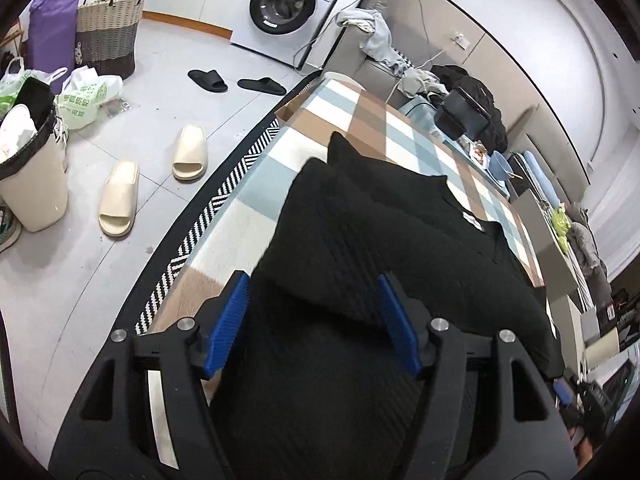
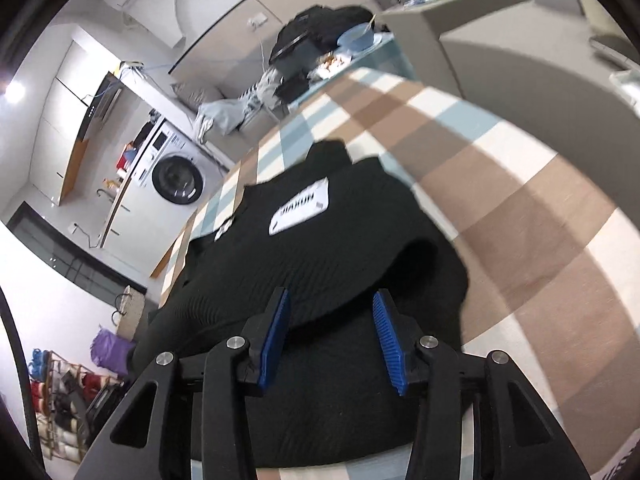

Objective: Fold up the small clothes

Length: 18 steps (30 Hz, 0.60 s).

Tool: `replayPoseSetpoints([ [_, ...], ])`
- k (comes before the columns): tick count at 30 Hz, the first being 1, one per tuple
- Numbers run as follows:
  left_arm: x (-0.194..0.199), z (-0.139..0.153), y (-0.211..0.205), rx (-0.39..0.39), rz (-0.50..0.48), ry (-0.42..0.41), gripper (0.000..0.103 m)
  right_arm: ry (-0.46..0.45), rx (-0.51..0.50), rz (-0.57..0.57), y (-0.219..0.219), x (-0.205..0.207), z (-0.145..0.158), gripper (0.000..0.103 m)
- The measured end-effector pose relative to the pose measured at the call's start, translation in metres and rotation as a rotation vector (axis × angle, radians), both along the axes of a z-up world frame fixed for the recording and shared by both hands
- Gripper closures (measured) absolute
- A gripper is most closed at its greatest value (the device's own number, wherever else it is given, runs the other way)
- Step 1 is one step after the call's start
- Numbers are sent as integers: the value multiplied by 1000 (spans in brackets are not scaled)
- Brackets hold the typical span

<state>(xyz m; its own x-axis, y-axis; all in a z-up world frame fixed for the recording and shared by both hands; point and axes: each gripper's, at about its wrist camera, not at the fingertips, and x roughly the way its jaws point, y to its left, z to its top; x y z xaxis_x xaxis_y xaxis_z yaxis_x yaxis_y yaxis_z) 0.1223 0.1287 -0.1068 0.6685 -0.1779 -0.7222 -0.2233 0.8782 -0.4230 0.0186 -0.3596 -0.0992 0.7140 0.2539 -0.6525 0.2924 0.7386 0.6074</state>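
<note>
A black knit garment lies on the checked tablecloth, folded over itself with a small white label. In the right wrist view the garment shows a white printed patch near its far end. My left gripper is open, its blue pads spread just above the near left part of the garment. My right gripper is open over the near right fold, nothing between its pads.
The table's left edge has a zigzag trim. On the floor stand a bin, beige slippers, black slippers and a basket. A washing machine is beyond. A bag and bowl sit at the table's far end.
</note>
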Motion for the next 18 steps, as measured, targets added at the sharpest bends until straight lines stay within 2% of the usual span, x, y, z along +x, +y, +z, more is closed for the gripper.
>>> replayPoseSetpoints([
  [4, 20, -6, -1, -5, -9, 8, 42, 27, -7, -11, -1, 7, -6, 56],
  [6, 25, -2, -8, -15, -37, -13, 54, 29, -5, -19, -2, 10, -7, 56],
  [7, 28, 2, -11, -10, -49, -25, 57, 28, -4, -27, -4, 11, -7, 55],
  [11, 35, 12, -24, 12, -83, -44, 89, 32, 25, -53, -14, 17, -12, 53],
  [12, 36, 12, -25, 14, -82, -45, 95, 41, 25, -63, -16, 19, -14, 53],
  [15, 35, 16, -24, 3, -63, -62, 97, 40, 46, -81, -19, 27, -17, 54],
  [17, 34, 21, -21, -9, -57, -77, 97, 21, 41, -101, -22, 32, -16, 58],
  [18, 31, 23, -19, -11, -55, -83, 97, 20, 46, -109, -24, 34, -16, 73],
])
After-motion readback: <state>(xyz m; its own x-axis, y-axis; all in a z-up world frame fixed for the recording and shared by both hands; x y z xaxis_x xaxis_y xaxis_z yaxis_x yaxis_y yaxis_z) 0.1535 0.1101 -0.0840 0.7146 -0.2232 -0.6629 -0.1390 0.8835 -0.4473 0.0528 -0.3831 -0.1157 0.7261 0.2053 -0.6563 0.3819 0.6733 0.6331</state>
